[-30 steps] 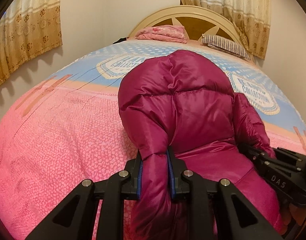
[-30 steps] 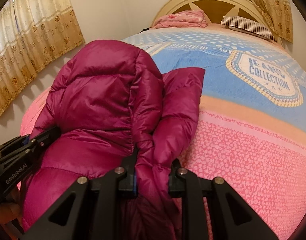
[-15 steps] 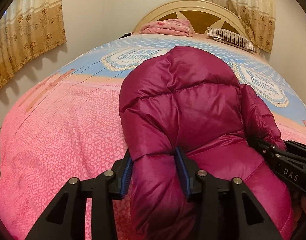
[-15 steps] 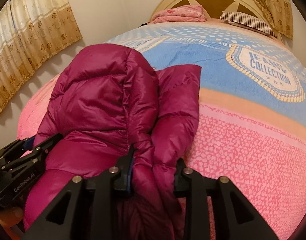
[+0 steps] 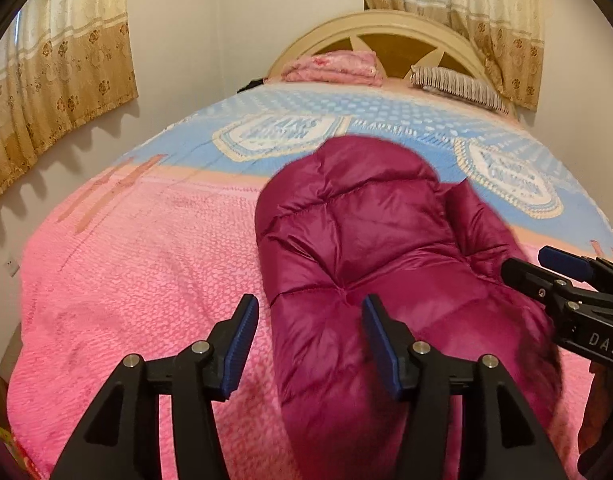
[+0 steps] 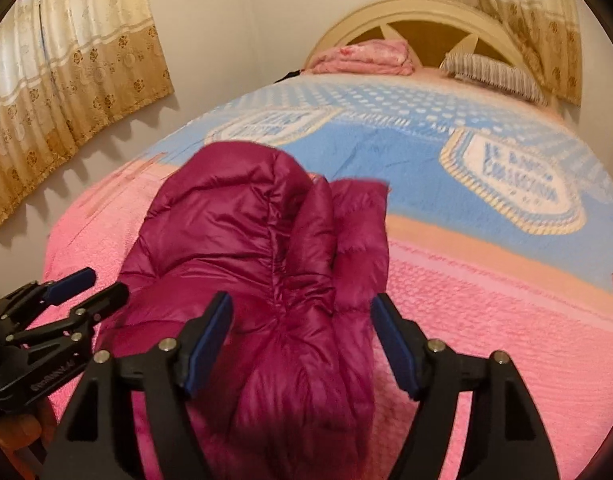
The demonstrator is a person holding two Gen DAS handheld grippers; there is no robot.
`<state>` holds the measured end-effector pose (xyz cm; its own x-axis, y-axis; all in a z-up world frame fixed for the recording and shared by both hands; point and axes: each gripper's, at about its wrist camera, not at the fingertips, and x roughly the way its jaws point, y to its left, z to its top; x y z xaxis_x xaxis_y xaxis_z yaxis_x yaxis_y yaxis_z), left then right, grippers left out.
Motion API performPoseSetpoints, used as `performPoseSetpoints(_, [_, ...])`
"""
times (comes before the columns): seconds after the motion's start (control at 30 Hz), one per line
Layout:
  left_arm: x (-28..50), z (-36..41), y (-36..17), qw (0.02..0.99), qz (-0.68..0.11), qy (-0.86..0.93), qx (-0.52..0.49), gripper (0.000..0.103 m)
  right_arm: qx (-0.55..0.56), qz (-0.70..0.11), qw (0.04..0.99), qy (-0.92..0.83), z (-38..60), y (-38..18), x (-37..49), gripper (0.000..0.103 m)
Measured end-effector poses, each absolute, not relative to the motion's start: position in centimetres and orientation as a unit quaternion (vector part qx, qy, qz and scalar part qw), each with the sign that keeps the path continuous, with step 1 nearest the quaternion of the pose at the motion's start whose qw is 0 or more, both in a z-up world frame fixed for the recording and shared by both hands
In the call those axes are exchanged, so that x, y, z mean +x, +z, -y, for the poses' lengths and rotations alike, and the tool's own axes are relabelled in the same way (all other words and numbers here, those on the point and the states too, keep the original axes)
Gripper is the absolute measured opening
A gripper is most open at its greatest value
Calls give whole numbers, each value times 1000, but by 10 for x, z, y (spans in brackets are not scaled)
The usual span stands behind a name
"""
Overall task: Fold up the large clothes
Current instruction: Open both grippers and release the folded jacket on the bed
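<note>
**Letting go of the folded jacket**

My left gripper [image 5: 310, 330] is opening, its pads clear of the magenta puffer jacket [image 5: 370, 248], which lies bundled on the pink bedspread [image 5: 138, 280]. My right gripper [image 6: 302, 334] is opening too, with the jacket's edge loose between its jaws. The slick, springy padding could puff up and undo the fold.

Striped pillow [image 5: 458, 88] beside folded pink blanket [image 5: 334, 66]

We hold both tools angled downward, side by side. Our left tool [image 5: 310, 332] is opening, its blue pads [image 5: 242, 340] apart and pressing on nothing. Our right tool [image 6: 302, 336] is opening too, spread wider, pads free.
</note>
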<state>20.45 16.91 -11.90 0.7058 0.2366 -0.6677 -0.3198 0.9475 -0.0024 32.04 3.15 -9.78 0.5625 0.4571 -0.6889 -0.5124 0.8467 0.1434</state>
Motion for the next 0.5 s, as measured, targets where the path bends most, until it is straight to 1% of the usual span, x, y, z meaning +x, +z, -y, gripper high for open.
performPoseSetpoints(0.07, [189, -166, -108, 927, -339, 151, -56, 57, -34, -370, 887, 276, -26, -89, 310, 76])
performPoseSetpoints(0.17, [166, -163, -93, 936, -316, 146, -52, 60, -35, -352, 895, 273, -16, -75, 294, 80])
performPoseSetpoints(0.23, [150, -163, -85, 941, -303, 144, -50, 63, -36, -340, 900, 269, -9, -67, 281, 80])
performPoseSetpoints(0.4, [116, -159, -69, 950, -276, 139, -54, 66, -26, -319, 910, 265, 3, -54, 260, 81])
performPoseSetpoints(0.5, [106, -156, -62, 953, -265, 137, -54, 67, -23, -300, 916, 263, 6, -47, 247, 87])
